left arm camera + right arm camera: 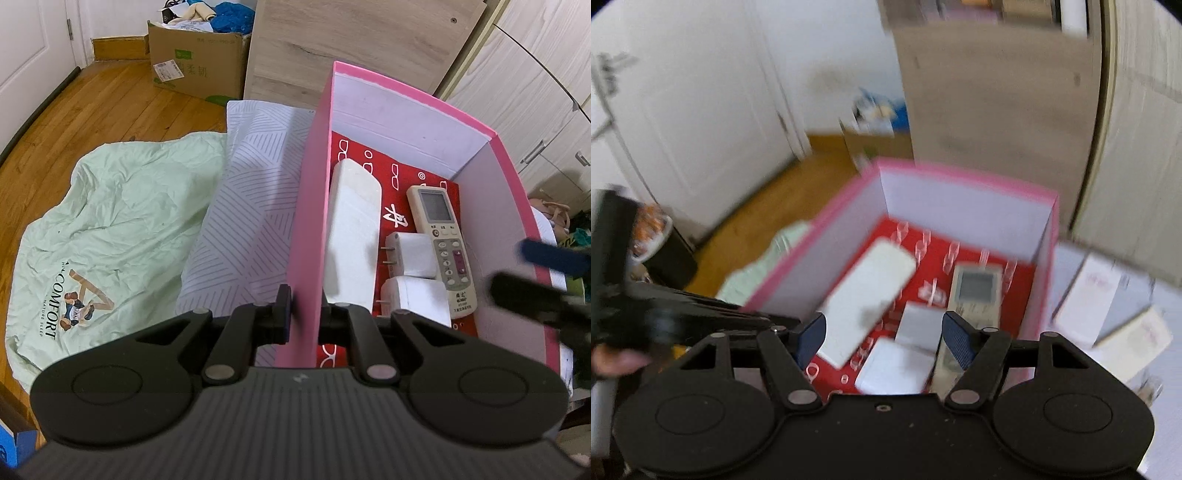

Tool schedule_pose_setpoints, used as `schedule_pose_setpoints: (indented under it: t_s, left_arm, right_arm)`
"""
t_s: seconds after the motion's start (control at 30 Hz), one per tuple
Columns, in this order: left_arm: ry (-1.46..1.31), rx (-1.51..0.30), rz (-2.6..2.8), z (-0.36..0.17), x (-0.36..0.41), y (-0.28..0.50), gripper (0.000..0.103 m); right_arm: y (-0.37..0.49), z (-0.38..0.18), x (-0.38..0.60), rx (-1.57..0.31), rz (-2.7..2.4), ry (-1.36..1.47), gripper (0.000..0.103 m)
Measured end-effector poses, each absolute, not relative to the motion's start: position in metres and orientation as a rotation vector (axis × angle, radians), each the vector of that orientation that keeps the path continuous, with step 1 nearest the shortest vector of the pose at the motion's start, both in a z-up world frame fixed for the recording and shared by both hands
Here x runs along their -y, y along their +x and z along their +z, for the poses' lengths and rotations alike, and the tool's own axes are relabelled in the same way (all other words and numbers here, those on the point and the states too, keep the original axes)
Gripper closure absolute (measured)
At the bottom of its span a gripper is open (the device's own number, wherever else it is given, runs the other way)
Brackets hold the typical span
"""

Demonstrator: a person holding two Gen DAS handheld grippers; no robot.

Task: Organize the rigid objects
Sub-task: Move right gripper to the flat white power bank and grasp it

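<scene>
A pink box (309, 221) with a red patterned floor stands on the bed. In it lie a long white flat block (352, 240), a beige remote (443, 240) and two white plug chargers (410, 254) (415, 299). My left gripper (304, 308) is shut on the box's left wall, one finger outside and one inside. In the blurred right wrist view, my right gripper (884, 334) hangs open above the box (960, 173), over the chargers (918, 325), with nothing between its fingers. The block (868, 299) and remote (975, 291) lie beyond it. The right gripper (535, 275) also shows blurred at the box's right wall.
A pale green quilt (110, 221) and a striped white pillow (251, 184) lie left of the box. A cardboard box (199, 62) stands on the wood floor by a wooden cabinet (332, 44). White cartons (1104, 302) lie right of the pink box.
</scene>
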State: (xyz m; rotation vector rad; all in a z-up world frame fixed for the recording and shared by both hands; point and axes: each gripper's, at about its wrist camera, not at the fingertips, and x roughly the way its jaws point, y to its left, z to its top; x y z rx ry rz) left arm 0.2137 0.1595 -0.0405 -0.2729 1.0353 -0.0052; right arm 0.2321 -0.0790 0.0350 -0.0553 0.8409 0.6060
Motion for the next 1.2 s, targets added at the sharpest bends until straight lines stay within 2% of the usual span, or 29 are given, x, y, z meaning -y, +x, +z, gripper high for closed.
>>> schedule_pose_setpoints:
  t_s: [0.03,0.17,0.33,0.7,1.1,1.2]
  left_arm:
    - [-0.271,-1.036,-0.003,-0.041,-0.159,0.214,0.093]
    - [-0.271,-1.037,0.004,-0.041,-0.16,0.213,0.093]
    - [-0.243,-1.041,0.002,-0.037,-0.154,0.215,0.094]
    - [-0.221,-1.039,-0.004,-0.036,-0.151,0.215,0.094]
    - [-0.22,-1.046,0.013,-0.036,-0.147,0.217,0.094]
    - [-0.22,-1.046,0.013,-0.035,-0.147,0.217,0.094]
  right_arm:
    - [0.227,0.042,0.086,-0.801,0.621,-0.062,0.021]
    - [0.215,0.059,0.12,-0.713,0.62,-0.072,0.02]
    - [0.21,0.067,0.167,-0.765,0.647,-0.017,0.02]
    - [0.187,0.045,0.251,-0.739,0.464,-0.024,0.018]
    - [0.231,-0.044,0.304,-1.187,0.259,0.135,0.019]
    - [0.233,-0.055,0.307,-1.245,0.241,0.178,0.027]
